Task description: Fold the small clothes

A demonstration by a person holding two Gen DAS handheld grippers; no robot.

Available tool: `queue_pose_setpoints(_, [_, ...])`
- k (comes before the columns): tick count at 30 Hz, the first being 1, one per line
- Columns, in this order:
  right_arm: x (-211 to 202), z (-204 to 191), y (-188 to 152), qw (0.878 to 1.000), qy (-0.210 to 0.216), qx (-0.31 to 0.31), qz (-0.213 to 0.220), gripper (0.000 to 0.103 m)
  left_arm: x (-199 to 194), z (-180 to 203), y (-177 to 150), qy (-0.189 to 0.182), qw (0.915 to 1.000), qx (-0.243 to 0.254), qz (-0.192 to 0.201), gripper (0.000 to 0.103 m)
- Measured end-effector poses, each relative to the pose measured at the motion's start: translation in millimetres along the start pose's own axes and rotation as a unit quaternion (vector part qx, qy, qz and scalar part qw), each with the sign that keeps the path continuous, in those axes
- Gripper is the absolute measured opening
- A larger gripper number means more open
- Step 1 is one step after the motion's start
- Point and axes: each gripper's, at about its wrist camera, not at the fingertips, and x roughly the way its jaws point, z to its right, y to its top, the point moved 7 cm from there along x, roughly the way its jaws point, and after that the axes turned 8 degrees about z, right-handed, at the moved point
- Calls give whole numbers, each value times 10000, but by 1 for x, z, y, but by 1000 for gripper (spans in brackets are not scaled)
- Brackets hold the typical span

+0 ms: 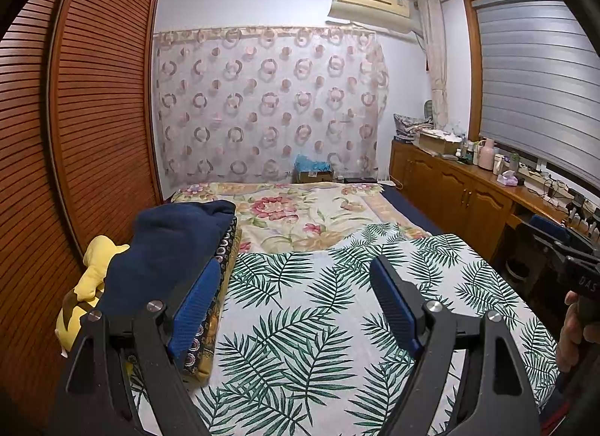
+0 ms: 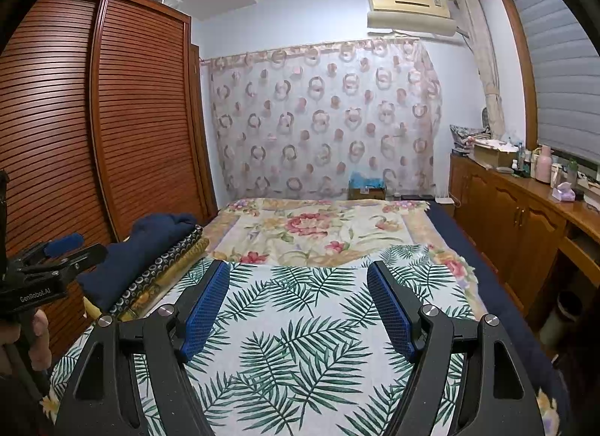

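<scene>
A stack of folded clothes lies on the bed's left side, topped by a navy garment (image 1: pixel 168 244), with a dark patterned piece (image 1: pixel 225 248) and a yellowish piece under it. The stack also shows in the right wrist view (image 2: pixel 142 252). My left gripper (image 1: pixel 296 301) is open and empty above the palm-leaf sheet (image 1: pixel 307 316), its left finger beside the stack. My right gripper (image 2: pixel 298 304) is open and empty over the same sheet (image 2: pixel 300 342). Each gripper shows at the edge of the other's view.
A yellow plush toy (image 1: pixel 90 286) lies left of the stack. A slatted wooden wardrobe (image 1: pixel 75 117) stands at the left. A floral blanket (image 1: pixel 300 214) covers the far bed. A wooden cabinet (image 1: pixel 450 188) with clutter runs along the right wall.
</scene>
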Motion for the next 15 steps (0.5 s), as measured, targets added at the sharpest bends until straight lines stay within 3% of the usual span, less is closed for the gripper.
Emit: queue_pose_setpoints(15, [0, 6, 2, 10000, 42, -6, 1, 78, -1, -1, -1, 1, 10000, 0, 3, 82])
